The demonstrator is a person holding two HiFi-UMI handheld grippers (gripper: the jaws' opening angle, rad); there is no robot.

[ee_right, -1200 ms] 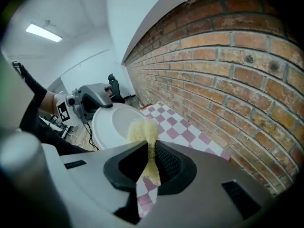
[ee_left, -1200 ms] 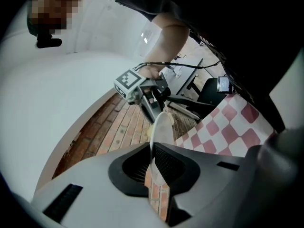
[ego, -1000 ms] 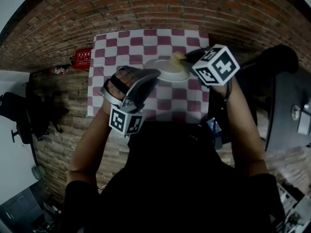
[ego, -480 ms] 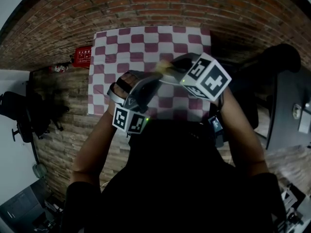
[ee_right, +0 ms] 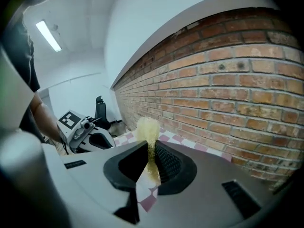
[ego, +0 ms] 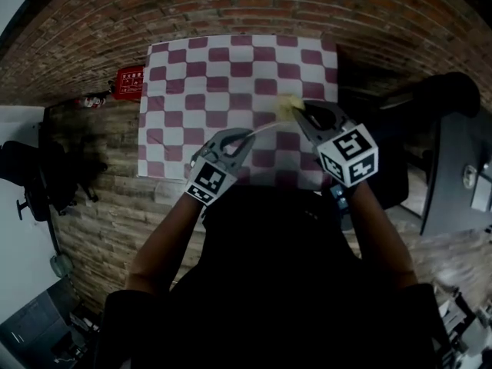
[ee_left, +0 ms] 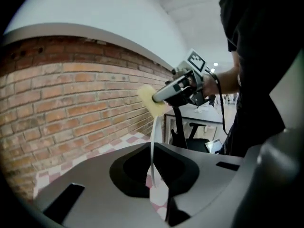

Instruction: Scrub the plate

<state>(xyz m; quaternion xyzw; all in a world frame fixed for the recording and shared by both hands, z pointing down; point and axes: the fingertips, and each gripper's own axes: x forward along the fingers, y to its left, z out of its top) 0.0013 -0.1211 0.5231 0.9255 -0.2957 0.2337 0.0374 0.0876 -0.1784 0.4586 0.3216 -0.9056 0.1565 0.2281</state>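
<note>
In the head view my left gripper (ego: pixel 244 138) holds the white plate (ego: pixel 265 127) by its rim over the checkered tablecloth (ego: pixel 192 83). The plate is turned edge-on and shows as a thin white line. In the left gripper view the plate (ee_left: pixel 153 146) stands upright between the jaws, which have just been closing on it. My right gripper (ego: pixel 296 112) is shut on a yellow sponge (ego: pixel 287 104), which touches the plate's far edge. The sponge (ee_right: pixel 148 132) sticks out between the right jaws. The left gripper view shows the sponge (ee_left: pixel 151 100) at the plate's top.
A red box (ego: pixel 129 81) lies on the brick-patterned floor left of the table. A black chair (ego: pixel 430 91) and a grey desk (ego: pixel 461 183) stand to the right. Another dark chair (ego: pixel 31 175) is at the far left.
The plate, first seen as a flat oval, is now edge-on. My left gripper rolled and sank towards the table. The right gripper swung left, then back right, keeping the sponge.
</note>
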